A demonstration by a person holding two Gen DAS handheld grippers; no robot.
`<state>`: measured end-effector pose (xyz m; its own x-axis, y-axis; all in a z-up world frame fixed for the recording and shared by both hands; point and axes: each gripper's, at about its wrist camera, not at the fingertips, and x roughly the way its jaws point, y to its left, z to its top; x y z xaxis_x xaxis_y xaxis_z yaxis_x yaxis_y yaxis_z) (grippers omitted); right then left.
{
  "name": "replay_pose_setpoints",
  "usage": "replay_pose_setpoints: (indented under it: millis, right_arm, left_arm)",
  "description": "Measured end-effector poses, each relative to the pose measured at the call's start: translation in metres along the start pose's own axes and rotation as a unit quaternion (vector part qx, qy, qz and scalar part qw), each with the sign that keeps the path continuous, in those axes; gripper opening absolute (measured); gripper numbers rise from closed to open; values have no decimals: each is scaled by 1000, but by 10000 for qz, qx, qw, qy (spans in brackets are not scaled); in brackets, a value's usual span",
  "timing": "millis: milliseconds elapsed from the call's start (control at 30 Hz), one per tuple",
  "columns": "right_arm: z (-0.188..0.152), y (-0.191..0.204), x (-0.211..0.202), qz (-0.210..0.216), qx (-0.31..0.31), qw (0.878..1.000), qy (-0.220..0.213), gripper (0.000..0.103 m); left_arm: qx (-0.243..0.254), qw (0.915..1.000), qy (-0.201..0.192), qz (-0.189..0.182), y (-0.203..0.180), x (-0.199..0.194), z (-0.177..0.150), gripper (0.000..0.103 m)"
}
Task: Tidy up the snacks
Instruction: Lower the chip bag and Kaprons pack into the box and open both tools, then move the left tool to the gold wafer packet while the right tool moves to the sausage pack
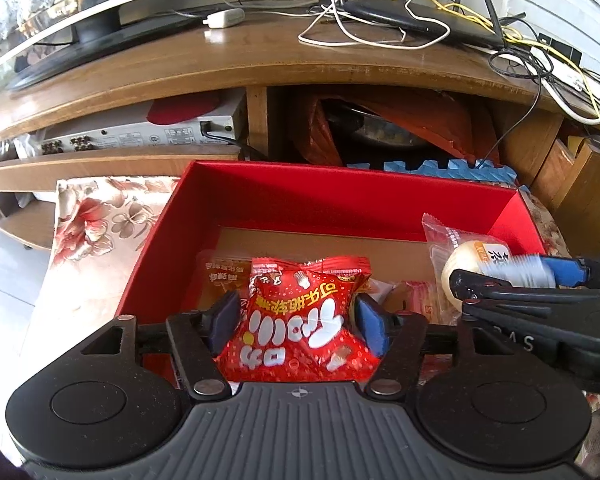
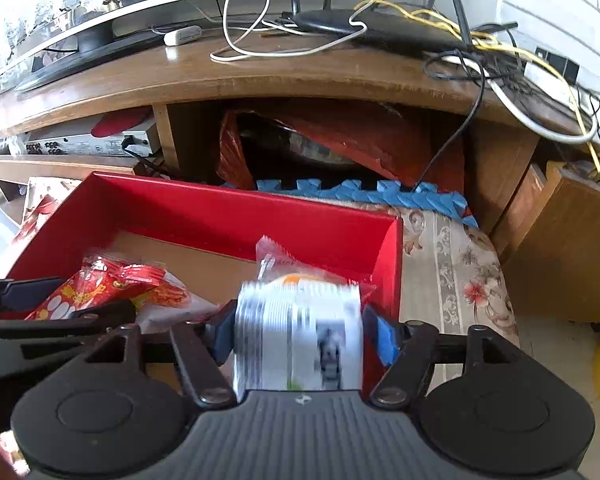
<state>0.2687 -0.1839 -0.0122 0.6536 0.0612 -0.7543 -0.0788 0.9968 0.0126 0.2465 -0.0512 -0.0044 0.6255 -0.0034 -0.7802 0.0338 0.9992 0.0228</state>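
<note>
Red box (image 1: pixel 340 200), red snack bag (image 1: pixel 300 312), floral cloth (image 1: pixel 96 220).

The left gripper (image 1: pixel 296 316) hangs over the red box (image 1: pixel 340 200), jaws apart, with a red candy bag (image 1: pixel 300 316) between the blue pads (image 1: pixel 370 322); whether they press it is unclear. To its right the right gripper (image 1: pixel 512 280) reaches in over a clear-wrapped round bun (image 1: pixel 460 268). Just left of the claw's tip lies an orange packet (image 1: pixel 222 276). Beyond the box stands a wooden TV stand (image 1: pixel 260 64).
</note>
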Motion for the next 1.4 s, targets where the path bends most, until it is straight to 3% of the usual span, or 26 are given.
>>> replay_pose_setpoints:
  millis: [1133, 1400]
  right_arm:
    - [9, -12, -42, 178, 383, 9983, -401, 75]
    - [0, 0, -53, 286, 201, 9988, -347, 75]
  left_arm:
    - [-231, 9989, -294, -273, 10, -27, 3, 81]
    - [-383, 9986, -231, -285, 24, -40, -12, 82]
